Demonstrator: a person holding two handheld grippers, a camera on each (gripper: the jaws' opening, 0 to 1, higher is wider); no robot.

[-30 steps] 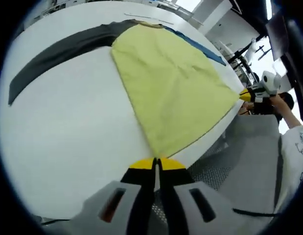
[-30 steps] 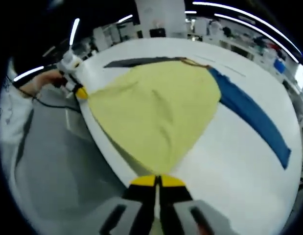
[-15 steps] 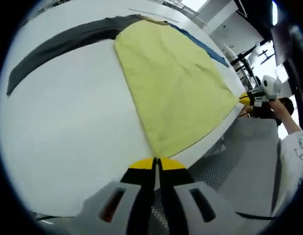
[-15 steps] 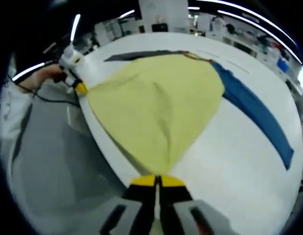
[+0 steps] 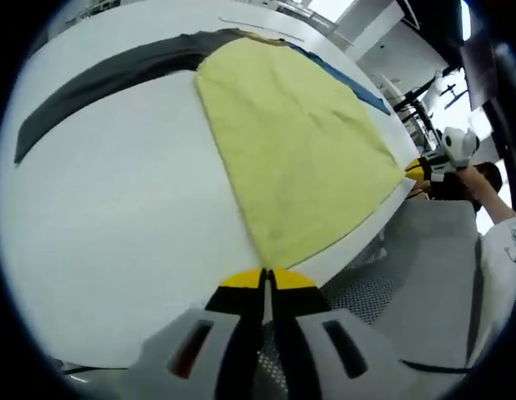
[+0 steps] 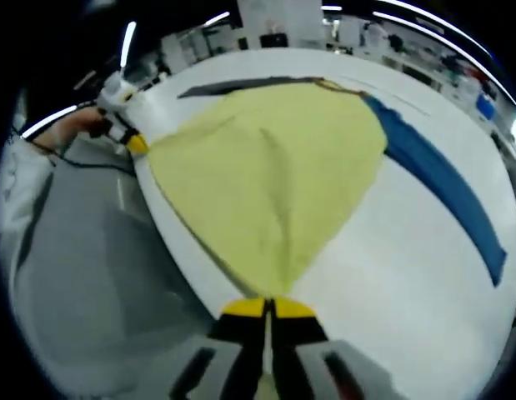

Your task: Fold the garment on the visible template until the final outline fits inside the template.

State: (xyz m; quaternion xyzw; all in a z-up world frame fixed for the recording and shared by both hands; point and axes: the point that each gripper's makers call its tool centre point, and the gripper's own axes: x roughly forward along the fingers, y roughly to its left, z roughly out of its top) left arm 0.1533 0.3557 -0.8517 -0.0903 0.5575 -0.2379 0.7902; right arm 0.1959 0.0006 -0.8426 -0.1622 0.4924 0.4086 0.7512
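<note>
White bench (image 5: 116,225) under bright lab lights, and the yellow garment (image 5: 299,150) lies spread flat on it, dark strip (image 5: 99,79) and blue strip (image 6: 441,179) fanning out beyond. My left hand-held gripper (image 5: 266,279) and right hand-held gripper (image 6: 268,307) each pinch a near corner, jaws closed. I'd lift both evenly (no slack between them) and carry the hem straight away towards the collar.

The left gripper (image 5: 267,276) has grey jaws with yellow tips and dark slots. The right gripper (image 6: 267,307) looks the same. The person wears a white sleeve (image 5: 506,250).
</note>
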